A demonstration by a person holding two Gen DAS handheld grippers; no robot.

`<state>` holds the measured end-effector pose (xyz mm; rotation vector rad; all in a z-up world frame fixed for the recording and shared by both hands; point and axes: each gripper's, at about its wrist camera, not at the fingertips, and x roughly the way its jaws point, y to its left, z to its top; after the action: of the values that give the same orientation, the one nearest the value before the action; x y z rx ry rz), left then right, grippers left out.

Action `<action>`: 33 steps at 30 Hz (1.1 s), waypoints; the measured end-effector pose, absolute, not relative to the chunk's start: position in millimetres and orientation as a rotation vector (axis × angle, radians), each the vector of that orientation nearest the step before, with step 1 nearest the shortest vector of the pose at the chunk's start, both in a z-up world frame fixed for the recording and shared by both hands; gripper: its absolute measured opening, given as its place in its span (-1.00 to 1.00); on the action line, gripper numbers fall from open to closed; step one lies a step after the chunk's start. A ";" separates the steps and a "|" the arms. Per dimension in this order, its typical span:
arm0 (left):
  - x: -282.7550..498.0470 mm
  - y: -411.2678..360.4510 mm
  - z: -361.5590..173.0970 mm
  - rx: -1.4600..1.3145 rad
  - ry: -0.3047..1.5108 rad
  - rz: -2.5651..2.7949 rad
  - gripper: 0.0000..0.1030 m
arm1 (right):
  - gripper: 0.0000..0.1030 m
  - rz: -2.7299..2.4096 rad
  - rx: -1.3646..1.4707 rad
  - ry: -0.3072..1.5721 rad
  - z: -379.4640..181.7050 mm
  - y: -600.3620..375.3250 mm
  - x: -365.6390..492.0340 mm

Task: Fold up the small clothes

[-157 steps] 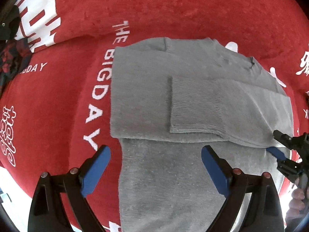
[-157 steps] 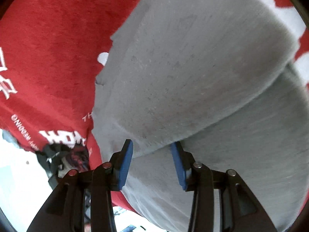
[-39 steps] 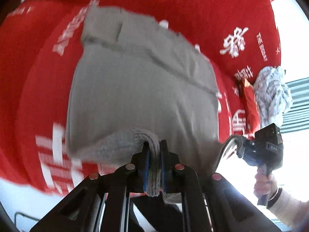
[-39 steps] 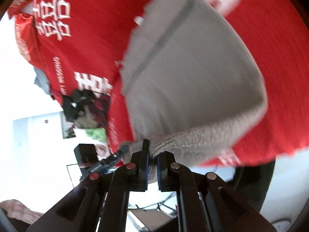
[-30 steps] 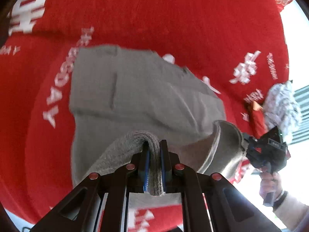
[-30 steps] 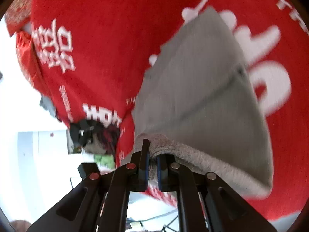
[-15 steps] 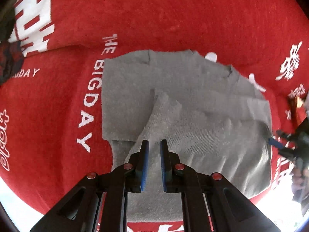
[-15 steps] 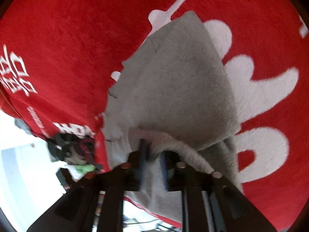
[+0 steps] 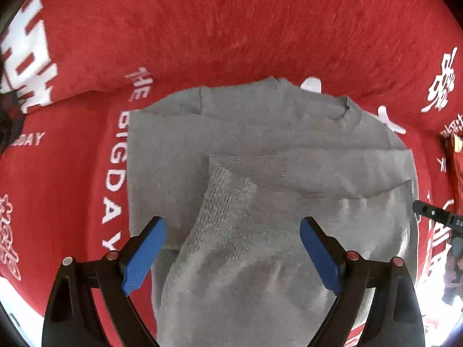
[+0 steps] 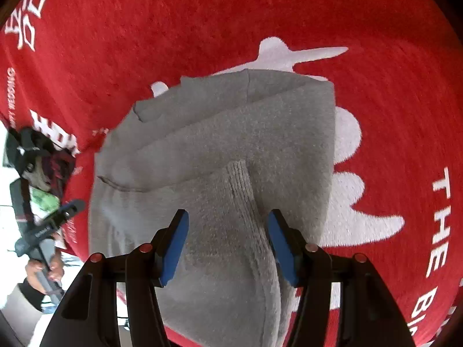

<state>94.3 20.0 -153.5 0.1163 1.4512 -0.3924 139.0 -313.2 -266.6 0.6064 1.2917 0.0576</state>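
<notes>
- The grey sweater [image 9: 260, 202] lay on the red blanket [image 9: 231, 29], filling the centre and lower middle of both views.
- Its sleeves were crossed over the body and the ribbed hem lay brought up over them, rumpled.
- The left hand-held gripper [image 9: 233, 250] was opening wide above the cloth, pinching nothing.
- The right hand-held gripper [image 10: 227, 245] was opening too, the hem's ridge loose between its jaws.
- Judged: main folds done; smoothing, perhaps one more fold, remained.
</notes>
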 end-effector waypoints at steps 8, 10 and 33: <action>99.3 17.8 -182.1 0.141 1.536 -0.516 -0.56 | -0.89 0.012 0.493 1.313 -273.4 -292.6 142.4; 96.9 23.7 -171.3 0.106 1.521 -0.560 -0.70 | -0.87 -0.007 0.437 1.309 -268.7 -281.4 139.3; 196.3 25.6 -150.6 0.012 1.328 -0.464 -0.86 | -0.88 -0.088 0.277 1.085 -202.8 -285.1 246.0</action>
<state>196.3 25.6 -150.6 0.0122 1.3279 -0.4644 246.0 -285.1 -202.8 0.2765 1.0855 -0.0875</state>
